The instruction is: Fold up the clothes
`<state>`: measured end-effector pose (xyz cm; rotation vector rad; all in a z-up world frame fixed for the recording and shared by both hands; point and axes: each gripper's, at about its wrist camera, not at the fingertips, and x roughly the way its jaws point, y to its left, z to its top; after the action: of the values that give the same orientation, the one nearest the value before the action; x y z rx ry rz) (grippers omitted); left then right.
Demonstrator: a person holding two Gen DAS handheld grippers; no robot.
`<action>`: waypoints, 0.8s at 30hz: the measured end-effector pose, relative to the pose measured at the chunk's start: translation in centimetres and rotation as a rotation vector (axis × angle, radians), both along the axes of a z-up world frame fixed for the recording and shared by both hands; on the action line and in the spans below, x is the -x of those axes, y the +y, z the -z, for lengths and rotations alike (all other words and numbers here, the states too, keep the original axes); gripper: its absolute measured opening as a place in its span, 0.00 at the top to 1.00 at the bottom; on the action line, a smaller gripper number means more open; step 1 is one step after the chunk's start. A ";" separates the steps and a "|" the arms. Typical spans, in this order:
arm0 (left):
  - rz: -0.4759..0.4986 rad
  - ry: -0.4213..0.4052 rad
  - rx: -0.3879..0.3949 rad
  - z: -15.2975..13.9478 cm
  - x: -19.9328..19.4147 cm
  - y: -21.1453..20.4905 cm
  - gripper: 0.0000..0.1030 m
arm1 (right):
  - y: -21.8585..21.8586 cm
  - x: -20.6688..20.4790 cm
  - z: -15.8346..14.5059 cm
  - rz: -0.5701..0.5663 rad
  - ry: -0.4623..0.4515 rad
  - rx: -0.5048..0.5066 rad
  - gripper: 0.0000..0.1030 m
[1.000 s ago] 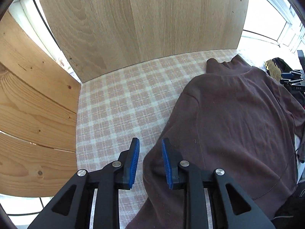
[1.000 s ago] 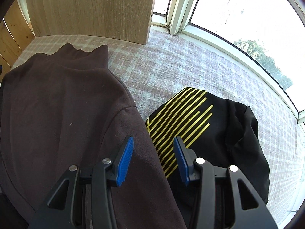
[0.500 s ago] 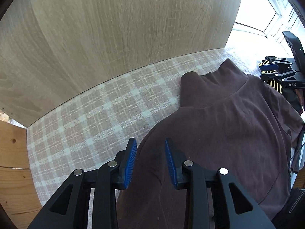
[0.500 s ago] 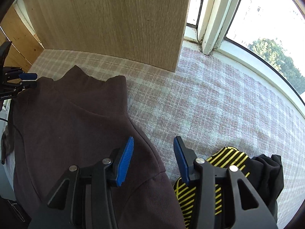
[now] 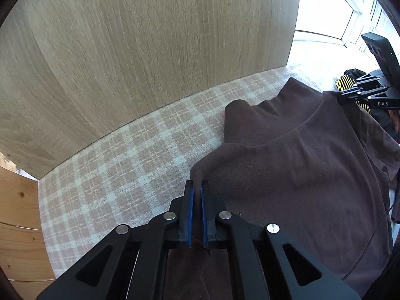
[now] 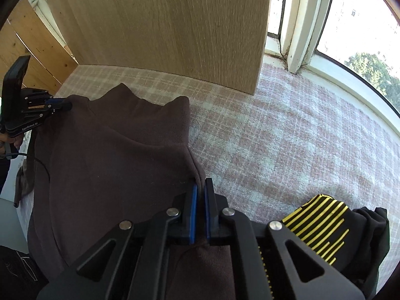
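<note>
Top: brown top [image 5: 287, 175] is lying flat on the checked cloth [image 5: 120, 175], collar toward the wood panel [image 5: 150, 37].
Left gripper: left gripper [image 5: 196, 190] is pinching the top's shoulder edge, pads pressed together on a raised fold.
Right gripper: right gripper [image 6: 200, 187] is nipping the other shoulder edge [image 6: 197, 172] the same way.
Handling: looks soft, limp and light; it is likely sagging between the two holds once lifted.
Grip spots: both shoulders seem the right places.
Nearby: a black-and-yellow garment [image 6: 325, 220] is sitting just beside the right gripper.
</note>
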<state>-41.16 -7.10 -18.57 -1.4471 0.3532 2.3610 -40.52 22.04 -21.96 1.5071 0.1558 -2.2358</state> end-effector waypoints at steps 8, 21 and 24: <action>-0.037 -0.030 0.103 2.6 1.8 0.3 0.91 | -0.2 2.1 2.5 0.017 -0.022 -0.158 0.92; -0.160 -0.002 -0.061 -6.4 -14.7 -8.2 0.70 | 5.6 -13.3 -6.5 0.198 0.007 -0.016 0.57; -0.185 -0.112 -0.117 -2.6 -20.1 -7.5 0.70 | 4.4 -18.7 -2.7 0.240 -0.077 0.031 0.57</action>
<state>-21.10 -14.58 -15.93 -1.6080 0.0535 2.3830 -21.82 26.45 -19.22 1.6682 -0.0878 -2.3447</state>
